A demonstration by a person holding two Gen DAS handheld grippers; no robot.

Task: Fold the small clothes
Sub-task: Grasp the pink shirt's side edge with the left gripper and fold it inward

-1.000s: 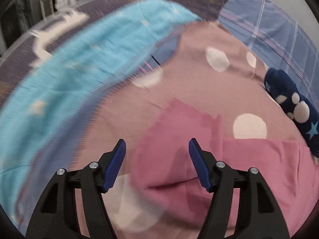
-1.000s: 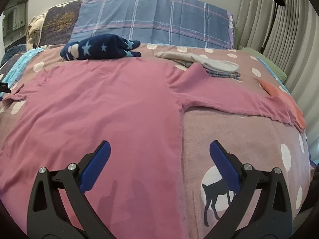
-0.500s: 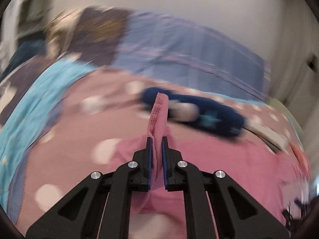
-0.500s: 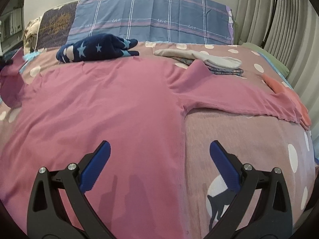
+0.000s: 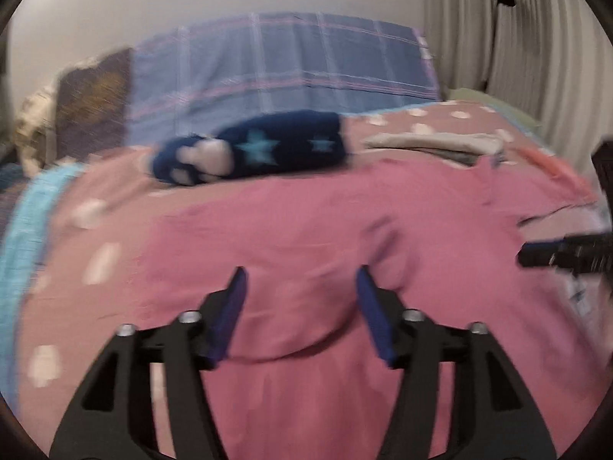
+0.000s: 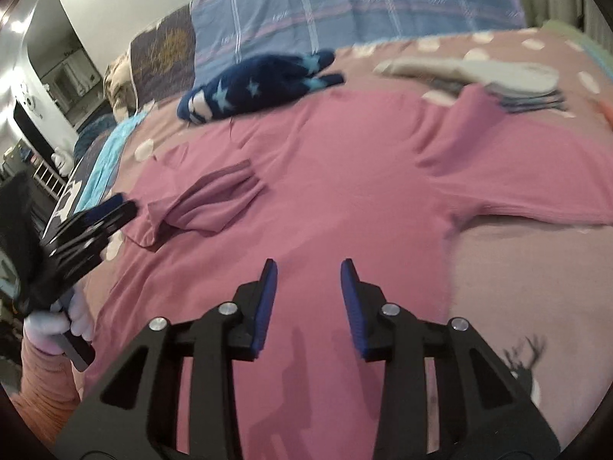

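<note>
Lying spread across the bed [image 6: 509,268], the pink shirt [image 6: 345,199] is flat on a dusty-pink blanket with white dots. One sleeve [image 6: 214,203] on the left side is folded inward onto the body of the shirt, bunched in loose pleats. The opposite sleeve [image 6: 536,188] extends out flat toward the right edge of the bed.

The left gripper [image 5: 300,306] hovers over the lower body of the shirt. Its jaws have just been opening and now stand apart with nothing between the blue pads; the fabric lies below them, released. In the right wrist view this gripper [image 6: 115,207] appears at the left edge, just beside the folded sleeve, carried by a hand [image 6: 57,318] in a light glove.

The right gripper [image 6: 308,295] is positioned above the shirt's lower middle. Its jaws have just been closing and now stand partly apart; no cloth is between the pads, so it grasps nothing. In the left wrist view its tip [image 5: 536,257] shows at the right edge, near the flat sleeve.

Beyond the shirt, a dark blue garment with stars [image 6: 260,84] lies near the plaid pillow [image 6: 364,4]. A stack of folded grey clothes [image 6: 498,80] sits to the right of it, just beside the shirt's collar area.
</note>
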